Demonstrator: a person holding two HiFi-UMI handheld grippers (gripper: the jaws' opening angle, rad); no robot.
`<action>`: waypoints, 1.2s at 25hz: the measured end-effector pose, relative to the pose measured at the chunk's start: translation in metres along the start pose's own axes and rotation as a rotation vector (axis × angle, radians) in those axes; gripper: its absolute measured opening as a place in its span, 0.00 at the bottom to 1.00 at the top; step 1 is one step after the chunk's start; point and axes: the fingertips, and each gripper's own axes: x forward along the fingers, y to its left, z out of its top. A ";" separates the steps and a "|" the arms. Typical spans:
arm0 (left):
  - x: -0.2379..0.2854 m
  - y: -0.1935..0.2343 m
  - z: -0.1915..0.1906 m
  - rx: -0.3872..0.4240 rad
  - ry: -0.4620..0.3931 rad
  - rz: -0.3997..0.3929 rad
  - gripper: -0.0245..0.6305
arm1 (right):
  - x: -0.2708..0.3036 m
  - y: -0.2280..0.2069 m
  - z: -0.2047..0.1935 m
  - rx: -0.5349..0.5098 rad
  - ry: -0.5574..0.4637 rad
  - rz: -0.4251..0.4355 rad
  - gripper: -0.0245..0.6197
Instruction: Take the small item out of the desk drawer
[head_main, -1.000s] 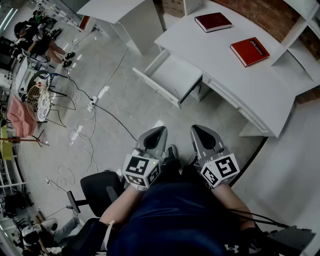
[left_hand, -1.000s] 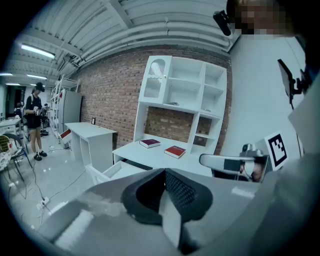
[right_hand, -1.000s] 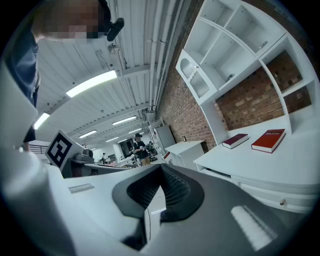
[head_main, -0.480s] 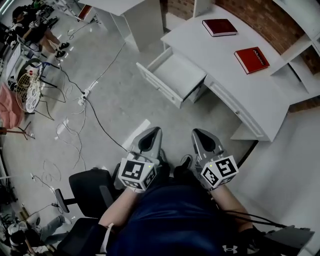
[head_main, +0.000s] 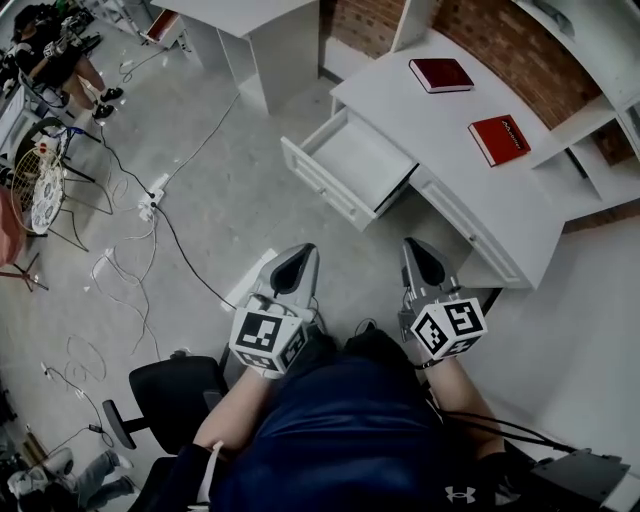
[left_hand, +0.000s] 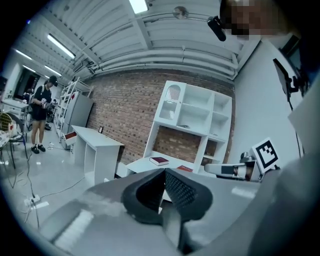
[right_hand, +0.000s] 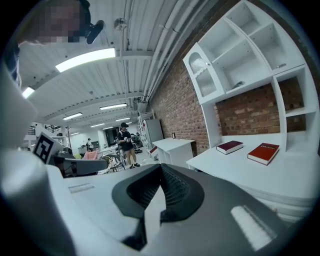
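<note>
1. Head view: I hold both grippers low in front of me, over the floor (head_main: 220, 215) and well short of the desk (head_main: 520, 215). The left gripper (head_main: 299, 252) and right gripper (head_main: 414, 246) sit side by side, a gap between them, tips pointing toward the desk.
2. Head view: the drawer (head_main: 362, 160) is pulled out of the desk front and stands open, white inside. I can't make out the small item from here; it's too small to tell. Both grippers are well apart from the drawer.
3. Head view: a dark red book (head_main: 441, 74) and a red book (head_main: 500, 139) lie flat on the desk top, apart from each other. A black office chair (head_main: 168, 395) sits by my left side.
4. Left gripper view: the jaws are closed, tips meeting, with nothing between them. Past them are a brick wall (left_hand: 125, 107), a white shelf unit (left_hand: 192, 117) and a white side table (left_hand: 97, 145). A person (left_hand: 40, 114) stands far off at the left edge.
5. Right gripper view: the jaws are closed tip to tip and hold nothing. Both books lie on the desk top to the right of the jaws, with the shelf unit above them and brick behind. The drawer doesn't show in this view, so there's no read on the item here either.
</note>
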 end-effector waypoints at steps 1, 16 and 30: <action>-0.001 0.006 0.000 -0.004 0.000 -0.002 0.04 | 0.002 0.002 0.002 -0.002 -0.003 -0.012 0.04; 0.028 0.051 -0.011 -0.056 0.059 0.005 0.04 | 0.048 -0.013 -0.005 0.039 0.029 -0.040 0.04; 0.132 0.066 0.013 -0.017 0.110 0.105 0.04 | 0.142 -0.101 0.019 0.108 0.047 0.086 0.04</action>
